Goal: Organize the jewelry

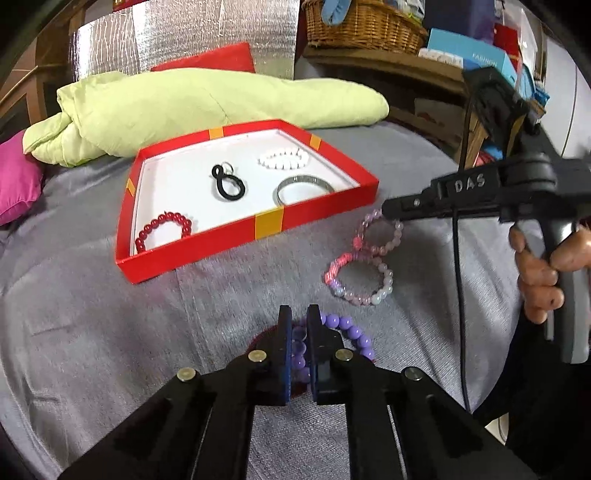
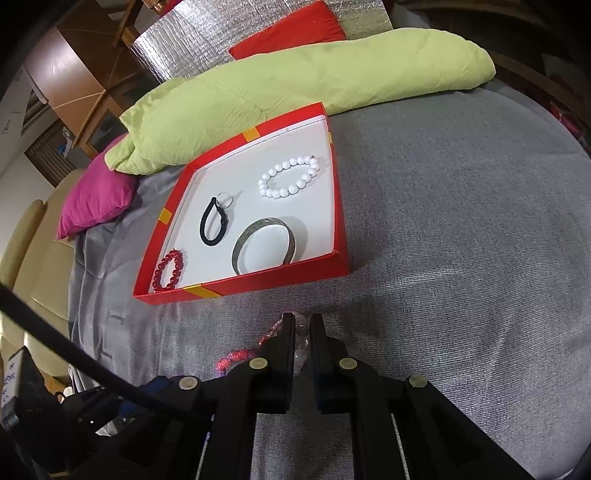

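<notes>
Now, my left gripper was clenched on the purple round-bead bracelet, its two black fingers pinching a run of beads while the rest of the loop lay on the grey woven fabric surface. My right gripper was closed on the pale pink translucent bead bracelet, beads showing in the narrow gap between its fingers; in the left wrist view its tip met that bracelet near the box's right corner. Just beside it lay a second pink-and-white beaded bracelet with a pink woven cord, touching the first where their cords met.

The grey fabric spread wide under everything. Beyond it sat a rumpled lime-green cushion, a magenta pillow to the left, a red cushion and a silver quilted foil sheet behind. A wicker basket stood on wooden shelving at the far right of the left view.

The shallow red cardboard box lid with yellow bands and a white inside rested on the fabric ahead of both tools. In it lay a red bead bracelet at the near left corner, a black loop with a metal ring mid-tray, a white bead bracelet toward the back, and a silver metal bangle near the front right wall, all apart from one another.
</notes>
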### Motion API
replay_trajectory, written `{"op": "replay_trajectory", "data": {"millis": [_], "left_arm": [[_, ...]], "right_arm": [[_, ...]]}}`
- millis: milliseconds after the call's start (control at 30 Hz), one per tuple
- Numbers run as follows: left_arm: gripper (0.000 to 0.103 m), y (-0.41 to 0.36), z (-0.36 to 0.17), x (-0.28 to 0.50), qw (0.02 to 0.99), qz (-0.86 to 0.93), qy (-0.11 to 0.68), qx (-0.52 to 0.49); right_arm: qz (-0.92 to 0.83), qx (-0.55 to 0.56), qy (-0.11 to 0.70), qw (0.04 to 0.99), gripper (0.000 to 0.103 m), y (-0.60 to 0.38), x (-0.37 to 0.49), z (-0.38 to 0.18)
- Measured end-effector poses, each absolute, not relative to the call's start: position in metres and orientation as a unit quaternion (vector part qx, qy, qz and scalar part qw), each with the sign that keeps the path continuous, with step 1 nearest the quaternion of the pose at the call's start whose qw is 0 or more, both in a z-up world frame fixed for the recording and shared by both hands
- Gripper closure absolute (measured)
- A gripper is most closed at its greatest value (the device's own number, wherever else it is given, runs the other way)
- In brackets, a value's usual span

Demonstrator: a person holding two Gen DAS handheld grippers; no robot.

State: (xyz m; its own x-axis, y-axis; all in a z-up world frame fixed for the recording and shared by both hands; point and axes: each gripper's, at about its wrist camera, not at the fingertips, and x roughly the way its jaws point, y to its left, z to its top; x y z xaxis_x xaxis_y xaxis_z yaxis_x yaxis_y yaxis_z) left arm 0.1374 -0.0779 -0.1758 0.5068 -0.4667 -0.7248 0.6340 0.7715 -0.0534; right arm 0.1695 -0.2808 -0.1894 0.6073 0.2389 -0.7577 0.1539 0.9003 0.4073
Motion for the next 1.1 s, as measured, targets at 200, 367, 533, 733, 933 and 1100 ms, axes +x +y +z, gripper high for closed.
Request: {"op": "replay_trajectory", "data": {"millis": [200, 367, 533, 733, 933, 1100], "left_arm": [[0.094, -0.077, -0.177, 0.135, 0.852, -0.321, 0.398, 0.109], [0.059, -0.081, -0.181, 0.124, 0.838, -0.337, 0.411, 0.123], [0.056, -0.081, -0.185, 0.124, 0.840, -0.327, 0.413, 0.130], [0.073, -0.077, -0.192, 0.134, 0.828, -0.329, 0.440, 0.108], [0.091, -0.081, -0.196, 0.139, 0.825, -0.335, 0.444, 0.103], [0.093, -0.075, -0.190, 0.142, 0.833, -0.332, 0.435, 0.081]], "right_arm": [[0.023, 0.219, 0.449, 0.866, 0.094, -0.282, 0.170, -0.193], [0.014, 0.222, 0.458, 0.861, 0.094, -0.288, 0.170, -0.198], [0.010, 0.222, 0.460, 0.859, 0.094, -0.294, 0.167, -0.200], [0.009, 0.217, 0.467, 0.857, 0.094, -0.294, 0.165, -0.203], [0.015, 0.211, 0.468, 0.858, 0.094, -0.288, 0.167, -0.203], [0.021, 0.214, 0.460, 0.862, 0.094, -0.288, 0.166, -0.199]]}}
